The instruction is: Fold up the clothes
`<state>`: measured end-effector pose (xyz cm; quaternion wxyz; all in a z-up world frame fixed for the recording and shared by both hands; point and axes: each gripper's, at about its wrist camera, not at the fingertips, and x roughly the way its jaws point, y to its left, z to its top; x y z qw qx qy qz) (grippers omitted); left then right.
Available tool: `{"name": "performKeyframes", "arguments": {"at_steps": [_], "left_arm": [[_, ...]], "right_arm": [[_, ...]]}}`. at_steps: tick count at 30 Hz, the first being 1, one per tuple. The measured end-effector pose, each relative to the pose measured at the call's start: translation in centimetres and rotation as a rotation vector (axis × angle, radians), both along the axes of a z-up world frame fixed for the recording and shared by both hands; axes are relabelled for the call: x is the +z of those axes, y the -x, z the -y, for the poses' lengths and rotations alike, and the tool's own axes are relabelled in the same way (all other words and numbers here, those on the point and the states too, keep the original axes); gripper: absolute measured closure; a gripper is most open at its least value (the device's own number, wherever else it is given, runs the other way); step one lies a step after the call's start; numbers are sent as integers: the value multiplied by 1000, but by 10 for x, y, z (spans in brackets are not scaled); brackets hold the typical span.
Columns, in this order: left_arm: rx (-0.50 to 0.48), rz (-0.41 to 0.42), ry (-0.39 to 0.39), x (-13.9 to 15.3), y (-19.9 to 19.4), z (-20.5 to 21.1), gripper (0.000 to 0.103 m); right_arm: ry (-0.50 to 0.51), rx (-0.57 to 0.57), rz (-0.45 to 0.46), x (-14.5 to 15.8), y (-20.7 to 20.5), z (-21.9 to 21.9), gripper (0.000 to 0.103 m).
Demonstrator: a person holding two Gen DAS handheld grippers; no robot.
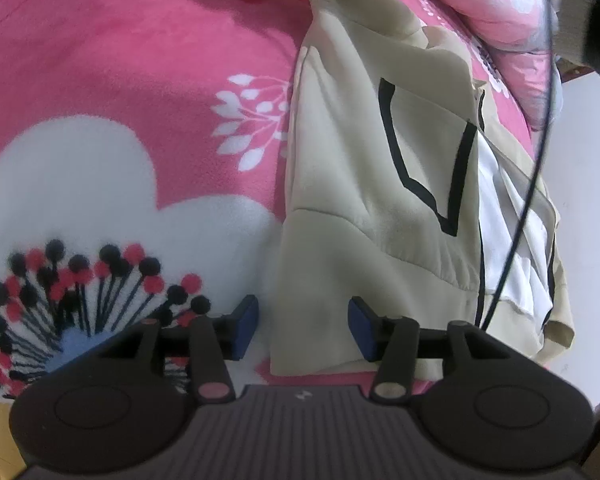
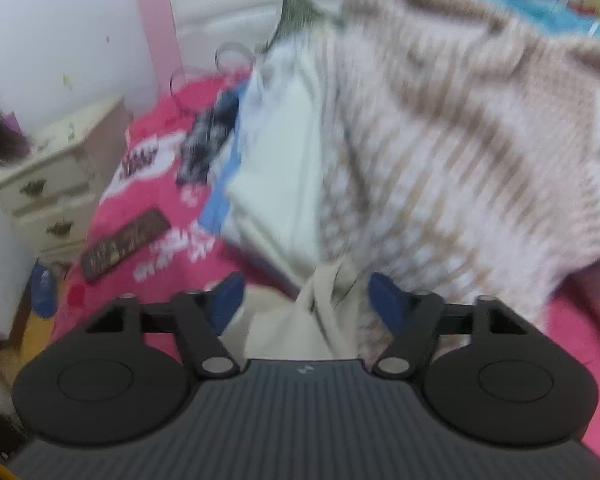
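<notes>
A beige garment [image 1: 360,200] with a black-trimmed pocket lies flat on the pink flowered blanket [image 1: 120,80]. Its white lining shows along the right edge. My left gripper [image 1: 302,328] hovers over the garment's near left corner with its blue pads apart. The corner lies between and under them, unpinched. In the blurred right wrist view, my right gripper [image 2: 306,300] stands wide open. A bunched fold of beige cloth [image 2: 324,312] rises between its pads, and neither pad presses on it.
A black cable [image 1: 540,152] hangs across the garment's right side. A beige-and-white patterned knit [image 2: 460,140] and folded white cloth [image 2: 280,168] are piled ahead. A dark flat bar [image 2: 124,242] lies on the bed. A cream bedside cabinet [image 2: 56,176] stands to the left.
</notes>
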<state>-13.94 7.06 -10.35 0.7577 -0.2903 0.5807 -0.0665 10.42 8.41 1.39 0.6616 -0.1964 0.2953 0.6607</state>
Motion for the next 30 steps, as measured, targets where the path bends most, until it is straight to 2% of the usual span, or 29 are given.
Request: {"name": "performKeyframes", "arguments": {"at_steps": [3, 6, 9, 11, 12, 14, 16, 21, 26, 30], "left_arm": [[-2, -1, -21, 3, 0, 1, 54], [-1, -24, -38, 0, -4, -1, 67], [10, -45, -40, -7, -9, -5, 84], [12, -46, -41, -7, -11, -7, 96], [13, -39, -45, -4, -10, -8, 98], [26, -27, -37, 6, -6, -12, 99], [36, -37, -13, 8, -2, -20, 99], [26, -100, -32, -8, -3, -29, 98], [-5, -102, -71, -5, -8, -23, 92], [-3, -110, -93, -4, -11, -20, 90]], "right_arm": [[-73, -57, 18, 32, 1, 26, 22], [-96, -168, -62, 51, -4, 76, 22], [-27, -363, -180, 46, -4, 141, 22], [52, -507, -278, 28, -1, 185, 23], [98, -573, -313, 19, 2, 204, 24], [191, -713, -382, -2, 12, 246, 24], [240, -813, -432, -19, 24, 280, 24], [325, -955, -511, -63, 39, 323, 28], [256, -1037, -530, -69, 12, 335, 28], [201, -1064, -494, -68, -22, 335, 28]]}}
